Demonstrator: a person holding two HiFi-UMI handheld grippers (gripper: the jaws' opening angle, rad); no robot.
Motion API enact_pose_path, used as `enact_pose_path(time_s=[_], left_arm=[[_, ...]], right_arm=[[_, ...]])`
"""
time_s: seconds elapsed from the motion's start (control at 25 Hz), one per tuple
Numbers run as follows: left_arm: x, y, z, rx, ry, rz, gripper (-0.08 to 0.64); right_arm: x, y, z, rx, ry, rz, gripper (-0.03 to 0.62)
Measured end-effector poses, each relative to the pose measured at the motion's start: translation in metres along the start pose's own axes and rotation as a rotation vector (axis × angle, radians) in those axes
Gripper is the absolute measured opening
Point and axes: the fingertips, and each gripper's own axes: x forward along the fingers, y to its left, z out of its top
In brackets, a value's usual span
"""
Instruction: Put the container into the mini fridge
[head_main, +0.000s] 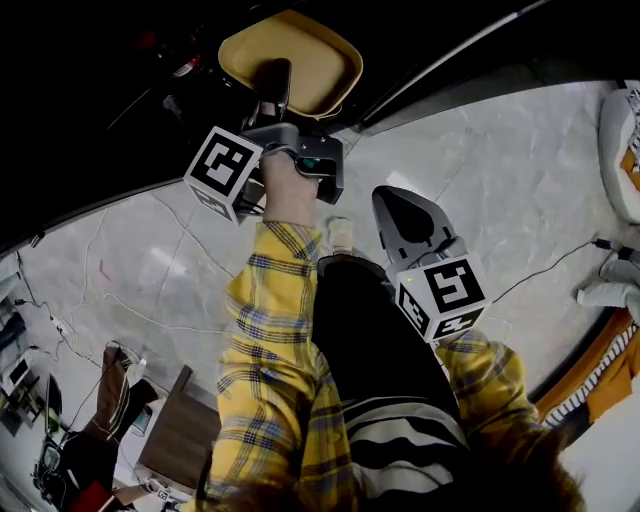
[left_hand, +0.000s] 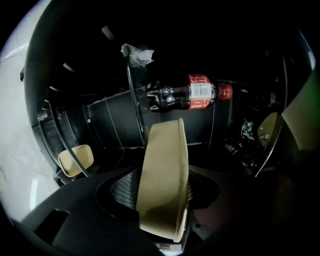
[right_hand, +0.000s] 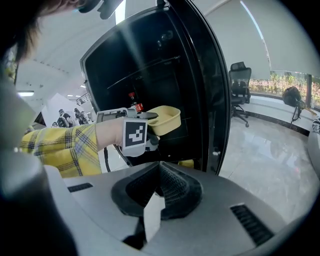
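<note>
While the left gripper (head_main: 272, 92) reaches toward the open fridge (right_hand: 150, 75), its jaws are clamped on the near rim of the container (head_main: 295, 60).

Container: pale yellow-tan, matte, shallow, rounded-rectangle outline with soft corners and a low raised wall. From above it looks empty. In the left gripper view (left_hand: 162, 200) it shows edge-on (left_hand: 165, 180), its wall filling the gap between the pads. In the right gripper view it sits level, open side up (right_hand: 165, 119).

Position: held in the air at the fridge's open front, about mid-height. Whether it has passed the threshold cannot be told.

A dark bottle (left_hand: 190, 92) with red cap and red label stands inside the fridge, behind the container.

Right gripper (head_main: 405, 222): jaws together, nothing between them (right_hand: 160, 185), held over the pale floor (head_main: 500, 180), well apart from the container.
</note>
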Motion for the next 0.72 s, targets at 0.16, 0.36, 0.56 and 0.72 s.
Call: enact_pose_path(time_s=[0.16,0.36,0.56,0.72], left_arm=[[0.001,-0.002,-0.001,-0.051,-0.011,-0.015,0.229],[0.004,-0.011,-0.005,-0.091,0.002,-0.027,0.230],[0.014,-0.014,-0.008,-0.148,0.025,-0.066,0.267],[0.018,-0.012,-0.009,-0.154,0.042,-0.076,0.295]], right_arm=[[-0.001,0.002,-0.003,0.001,0.005,0.004,0.026],[-0.004,0.003,-0.004,0.002,0.000,0.003,0.026],[0.000,0.005,-0.006,0.000,0.003,0.006,0.026],[0.000,0.005,-0.006,-0.001,0.004,0.005,0.026]])
